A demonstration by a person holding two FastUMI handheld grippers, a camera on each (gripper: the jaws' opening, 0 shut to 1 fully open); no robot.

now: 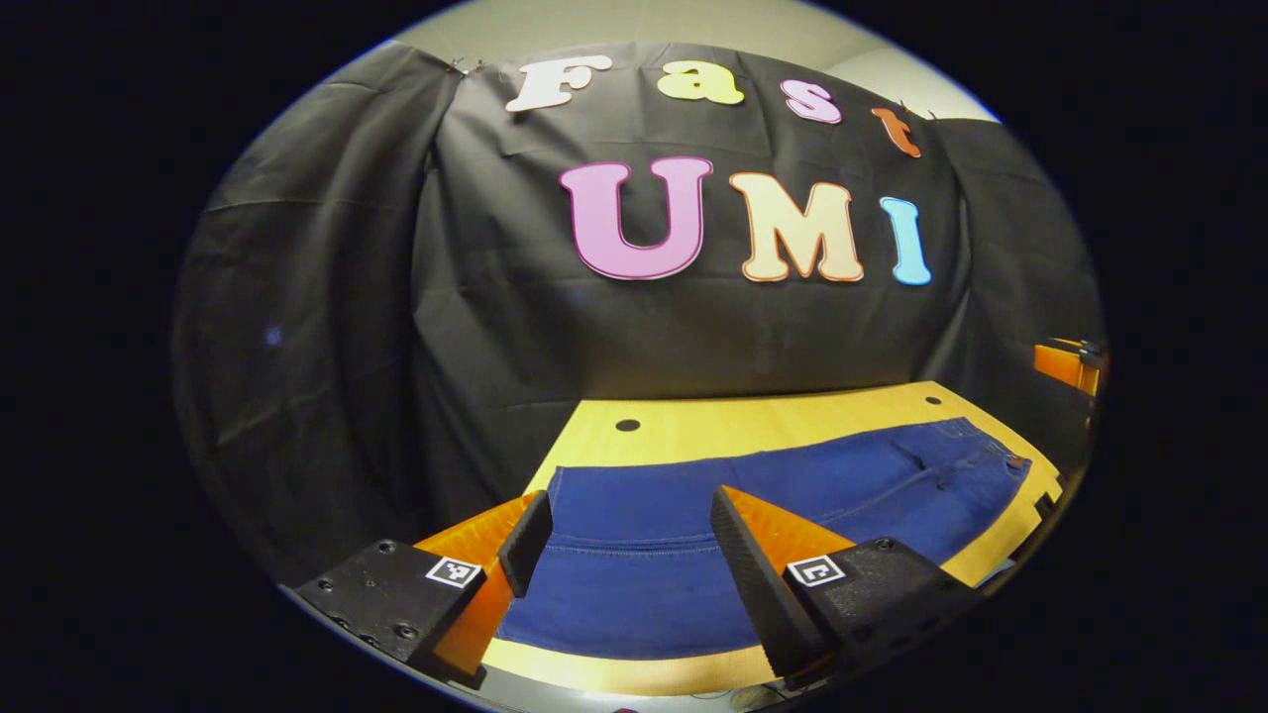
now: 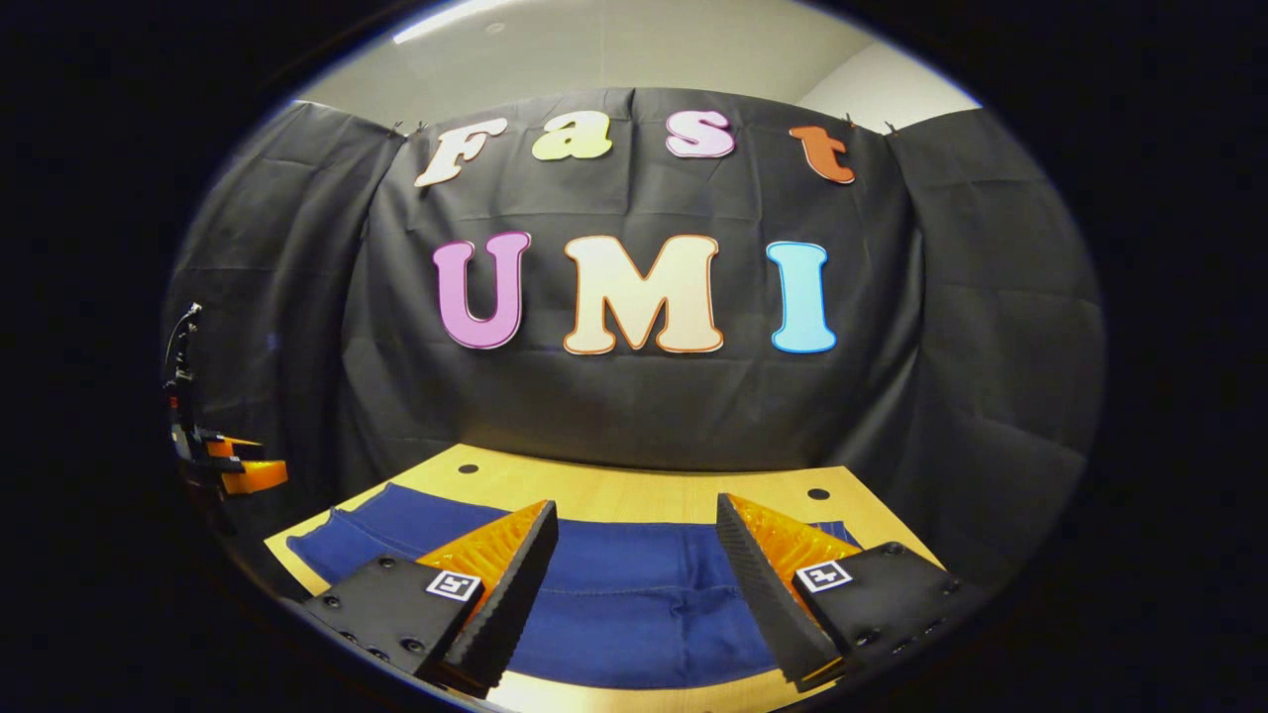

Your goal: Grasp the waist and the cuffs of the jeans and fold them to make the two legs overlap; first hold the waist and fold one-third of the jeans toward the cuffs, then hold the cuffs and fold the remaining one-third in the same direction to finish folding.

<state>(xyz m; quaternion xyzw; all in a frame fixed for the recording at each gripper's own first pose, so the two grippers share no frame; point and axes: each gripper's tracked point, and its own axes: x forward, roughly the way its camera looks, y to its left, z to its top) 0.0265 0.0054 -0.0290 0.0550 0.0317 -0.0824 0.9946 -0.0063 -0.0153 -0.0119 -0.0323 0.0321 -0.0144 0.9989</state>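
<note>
Nothing of the folding looks done yet. The jeans lie spread flat on the table, stretched across it from side to side, and no part of them is turned back over another. Whether the two legs already lie one on the other I cannot tell; the cloth reads as one broad flat band. By my judgement the whole task is ahead: the leg-over-leg fold if it is needed, then the waist third toward the cuffs, then the cuff third over that.

The left gripper hangs above the near edge of the jeans with its fingers wide apart and nothing between them. In the left gripper view the waist, with a pocket and a button, lies far to the right, and the cloth ends in a straight edge at the left, so this gripper sits nearer the cuff end.

The right gripper is also above the jeans, fingers spread and empty, not touching the cloth. At the far left of the right gripper view the other gripper shows, well apart from this one.

The jeans are dark blue denim, smooth, with faint seam lines running along their length. The table is pale wood with small dark holes near its back corners.
</note>
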